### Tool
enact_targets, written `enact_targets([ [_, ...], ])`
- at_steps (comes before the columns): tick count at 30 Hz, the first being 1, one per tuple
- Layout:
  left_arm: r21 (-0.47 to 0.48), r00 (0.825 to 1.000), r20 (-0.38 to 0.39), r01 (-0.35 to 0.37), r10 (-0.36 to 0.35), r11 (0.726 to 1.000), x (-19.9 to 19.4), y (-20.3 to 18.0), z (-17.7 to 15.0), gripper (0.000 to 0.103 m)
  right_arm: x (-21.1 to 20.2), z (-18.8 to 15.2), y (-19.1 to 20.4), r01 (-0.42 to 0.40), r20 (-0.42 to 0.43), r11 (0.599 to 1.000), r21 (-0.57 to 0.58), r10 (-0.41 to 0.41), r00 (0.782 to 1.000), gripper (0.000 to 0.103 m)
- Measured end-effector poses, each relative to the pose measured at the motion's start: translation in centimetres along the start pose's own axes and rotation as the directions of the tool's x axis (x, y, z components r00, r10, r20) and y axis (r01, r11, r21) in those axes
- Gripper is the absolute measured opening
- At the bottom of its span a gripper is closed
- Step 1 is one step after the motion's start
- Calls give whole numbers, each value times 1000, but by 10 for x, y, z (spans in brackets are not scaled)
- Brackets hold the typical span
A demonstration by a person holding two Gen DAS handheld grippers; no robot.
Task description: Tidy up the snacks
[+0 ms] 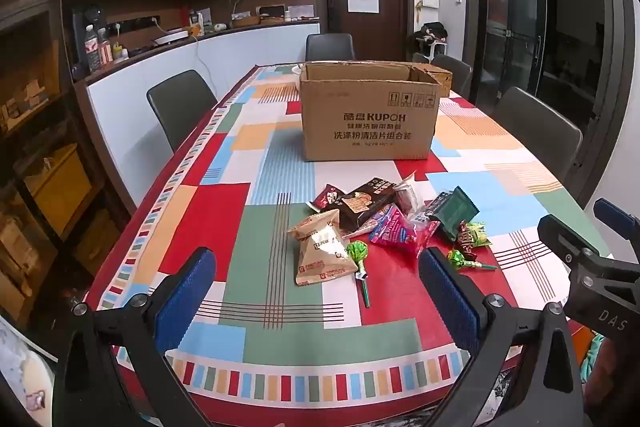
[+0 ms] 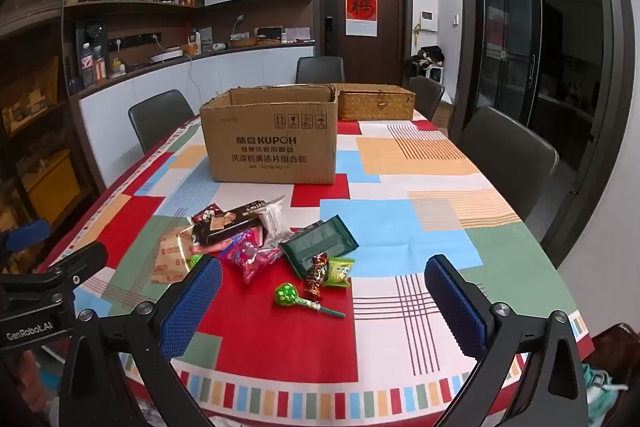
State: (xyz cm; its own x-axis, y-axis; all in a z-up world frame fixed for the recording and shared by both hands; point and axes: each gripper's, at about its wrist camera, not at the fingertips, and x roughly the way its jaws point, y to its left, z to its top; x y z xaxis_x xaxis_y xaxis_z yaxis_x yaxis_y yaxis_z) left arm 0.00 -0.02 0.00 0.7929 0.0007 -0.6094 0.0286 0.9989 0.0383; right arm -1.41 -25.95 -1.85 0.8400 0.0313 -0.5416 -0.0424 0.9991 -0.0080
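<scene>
- Both tongs, left tongs [image 1: 316, 291] and right tongs [image 2: 324, 301], stand apart, holding nothing.
- The snacks [image 2: 256, 239] lie heaped on the bench [image 2: 400, 227], before the open cardboard box [image 2: 272, 139].
- Best start: the right tongs pinch the loose green lollipop [image 2: 288, 294] by its head.

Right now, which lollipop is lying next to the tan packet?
The lollipop with its stick pointing toward the table's near edge, touching the tan packet. The other lollipop lies further right, by the small brown and green candies.
</scene>
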Motion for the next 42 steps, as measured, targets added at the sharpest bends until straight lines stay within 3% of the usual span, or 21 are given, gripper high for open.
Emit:
enact_targets([
  [42, -2, 1000, 27, 1, -1, 1000, -7, 0, 3, 103, -2, 2, -1, -5, 16, 1000, 11, 5, 1000, 102],
])
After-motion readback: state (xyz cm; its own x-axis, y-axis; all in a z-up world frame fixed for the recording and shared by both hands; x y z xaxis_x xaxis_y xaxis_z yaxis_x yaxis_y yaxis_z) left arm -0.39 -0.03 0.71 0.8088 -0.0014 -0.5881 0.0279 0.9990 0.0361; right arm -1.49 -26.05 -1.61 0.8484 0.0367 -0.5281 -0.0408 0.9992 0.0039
